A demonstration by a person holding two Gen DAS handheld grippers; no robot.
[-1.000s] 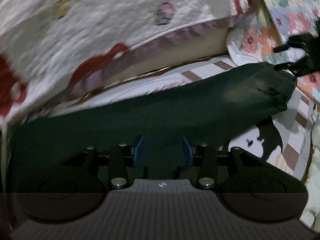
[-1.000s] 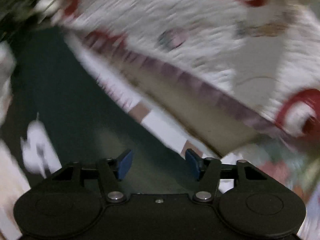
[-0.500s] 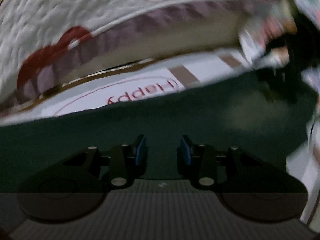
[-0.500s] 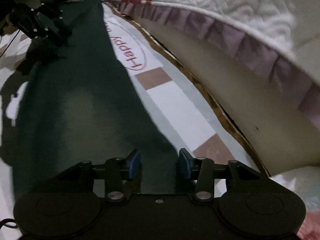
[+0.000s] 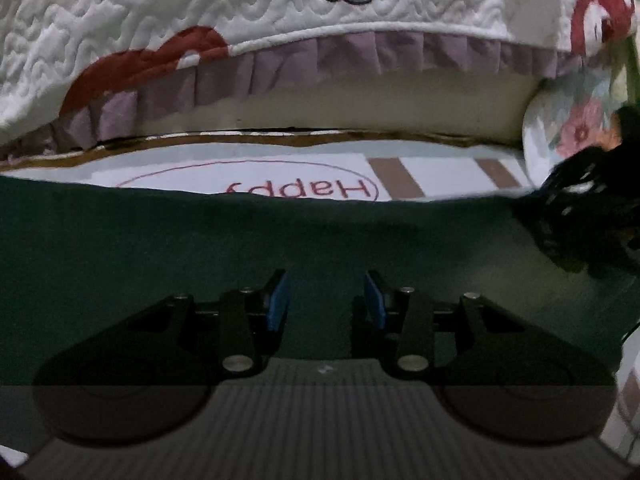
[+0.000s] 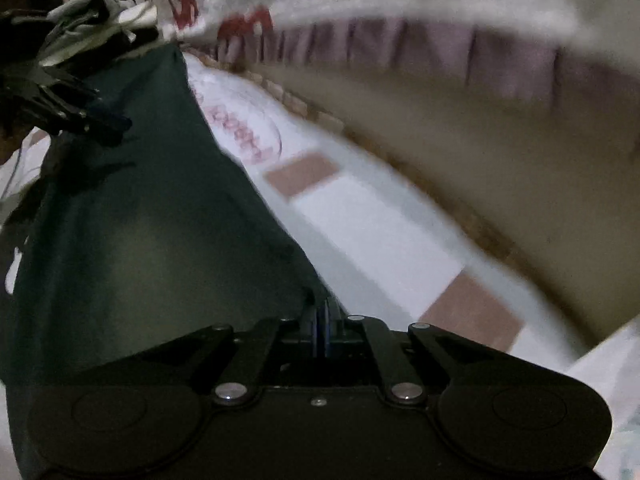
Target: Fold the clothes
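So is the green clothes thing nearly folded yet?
Not yet. Done: the dark green garment lies spread flat in a long strip on the patterned sheet. In hand: the right gripper has pinched shut on the garment's edge, while the left gripper sits open over the cloth, its jaws opening slightly, with no grip. Left: no fold shows, so all the folding remains.

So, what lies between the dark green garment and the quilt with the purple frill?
In the left wrist view, a strip of white sheet with the red word "Happy" and brown patches separates the dark green garment from the quilt.
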